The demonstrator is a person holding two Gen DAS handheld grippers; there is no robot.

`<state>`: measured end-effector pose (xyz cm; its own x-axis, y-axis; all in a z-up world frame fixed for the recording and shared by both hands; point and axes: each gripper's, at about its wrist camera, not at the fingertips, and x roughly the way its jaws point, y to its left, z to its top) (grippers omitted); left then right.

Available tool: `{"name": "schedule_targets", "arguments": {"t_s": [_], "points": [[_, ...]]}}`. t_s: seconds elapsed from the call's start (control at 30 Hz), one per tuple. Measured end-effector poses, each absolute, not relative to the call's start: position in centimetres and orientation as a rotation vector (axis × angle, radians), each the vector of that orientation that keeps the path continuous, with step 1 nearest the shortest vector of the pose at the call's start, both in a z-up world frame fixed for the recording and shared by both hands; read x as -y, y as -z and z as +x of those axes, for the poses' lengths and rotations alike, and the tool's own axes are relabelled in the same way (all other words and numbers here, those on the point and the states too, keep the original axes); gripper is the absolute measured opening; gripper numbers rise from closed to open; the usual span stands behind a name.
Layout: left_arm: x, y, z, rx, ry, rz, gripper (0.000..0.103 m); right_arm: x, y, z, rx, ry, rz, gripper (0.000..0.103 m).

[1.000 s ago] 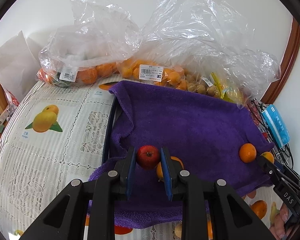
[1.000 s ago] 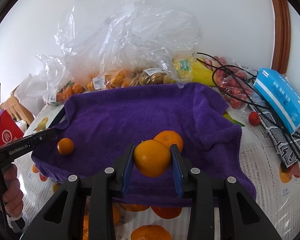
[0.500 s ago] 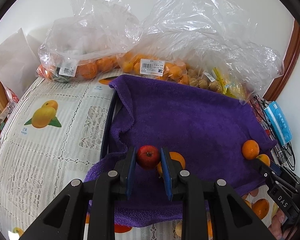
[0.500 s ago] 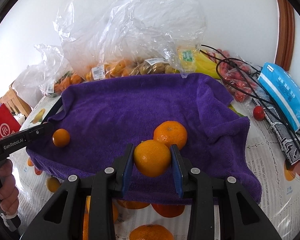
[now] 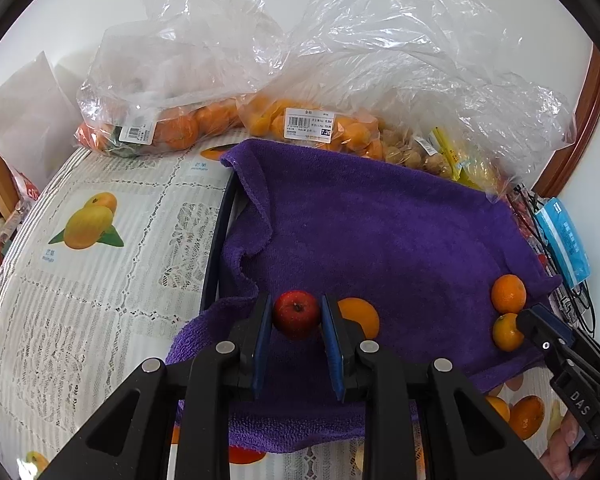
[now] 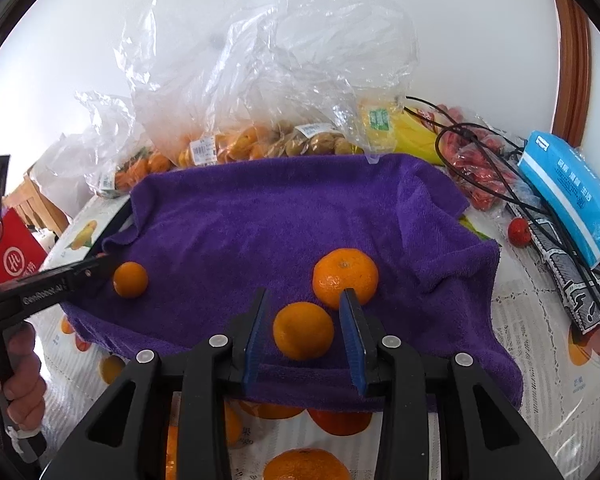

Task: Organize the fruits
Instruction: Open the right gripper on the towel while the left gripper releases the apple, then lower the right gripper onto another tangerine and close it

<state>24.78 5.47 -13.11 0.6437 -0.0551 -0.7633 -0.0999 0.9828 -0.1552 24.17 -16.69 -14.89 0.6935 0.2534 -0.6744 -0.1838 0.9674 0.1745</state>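
Note:
A purple towel (image 5: pixel 380 232) (image 6: pixel 280 208) covers the middle of the table. My left gripper (image 5: pixel 296 312) is shut on a small red apple (image 5: pixel 296 314) just above the towel's near left part, with an orange (image 5: pixel 360 314) right behind it. In the right wrist view my right gripper (image 6: pixel 304 292) stands open. A small orange (image 6: pixel 303 330) lies on the towel between its pads, with a gap on each side. A bigger mandarin (image 6: pixel 345 277) rests just beyond it. Both fruits (image 5: pixel 508 292) (image 5: pixel 507 332) also show at the right of the left wrist view.
Clear plastic bags of oranges (image 5: pixel 172 128) (image 5: pixel 312 124) line the wall behind the towel. A blue box (image 6: pixel 572 204), black cables (image 6: pixel 500 184) and a small red fruit (image 6: pixel 519 231) lie at the right. A fruit-print tablecloth (image 5: pixel 100 280) stretches left. A black tray edge (image 5: pixel 220 232) shows under the towel.
My right gripper's pads have parted and let go of the small orange, which now sits lower on the towel between them. The left gripper still holds the apple in the same place.

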Motion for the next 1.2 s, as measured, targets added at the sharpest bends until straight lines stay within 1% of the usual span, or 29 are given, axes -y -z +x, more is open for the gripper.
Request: {"name": "schedule_targets", "arguments": {"t_s": [0.07, 0.13, 0.27, 0.33, 0.4, 0.47, 0.6, 0.7, 0.8, 0.97, 1.13, 1.2], "points": [[-5.5, 13.1, 24.8, -0.873, -0.021, -0.192, 0.024, 16.8, 14.5, 24.0, -0.751, -0.255, 0.108, 0.041], [-5.4, 13.1, 24.8, -0.875, -0.019, -0.191, 0.024, 16.8, 14.2, 23.9, -0.732, -0.249, 0.108, 0.053], [-5.2, 13.1, 24.8, -0.88, -0.015, -0.18, 0.025, 17.0, 14.0, 23.9, -0.723, -0.239, 0.12, 0.061], [-5.1, 12.9, 24.7, -0.874, -0.009, -0.176, 0.034, 17.1, 13.9, 24.0, -0.727, -0.233, 0.123, 0.066], [-5.2, 12.6, 24.6, -0.862, -0.009, -0.177, 0.05, 17.2, 13.9, 24.0, -0.721, -0.228, 0.126, 0.068], [-5.2, 12.4, 24.4, -0.851, -0.009, -0.178, 0.055, 17.4, 13.8, 23.9, -0.715, -0.22, 0.129, 0.073], [-5.2, 11.7, 24.1, -0.829, 0.003, -0.181, 0.062, 17.4, 13.3, 23.7, -0.698, -0.197, 0.124, 0.084], [-5.2, 11.4, 23.9, -0.821, 0.011, -0.185, 0.063, 17.2, 12.7, 23.2, -0.668, -0.164, 0.102, 0.087], [-5.0, 11.1, 23.6, -0.807, 0.015, -0.174, 0.064, 16.7, 12.0, 22.4, -0.626, -0.164, 0.066, 0.094], [-4.4, 10.6, 23.2, -0.766, -0.014, -0.115, 0.064, 16.1, 11.6, 21.2, -0.587, -0.116, 0.051, 0.095], [-3.8, 9.8, 22.6, -0.73, -0.011, -0.093, 0.064, 17.0, 11.0, 19.5, -0.563, -0.172, 0.159, 0.095], [-3.8, 9.4, 22.4, -0.718, -0.004, -0.098, 0.064, 17.5, 10.7, 19.3, -0.59, -0.168, 0.201, 0.095]]}}
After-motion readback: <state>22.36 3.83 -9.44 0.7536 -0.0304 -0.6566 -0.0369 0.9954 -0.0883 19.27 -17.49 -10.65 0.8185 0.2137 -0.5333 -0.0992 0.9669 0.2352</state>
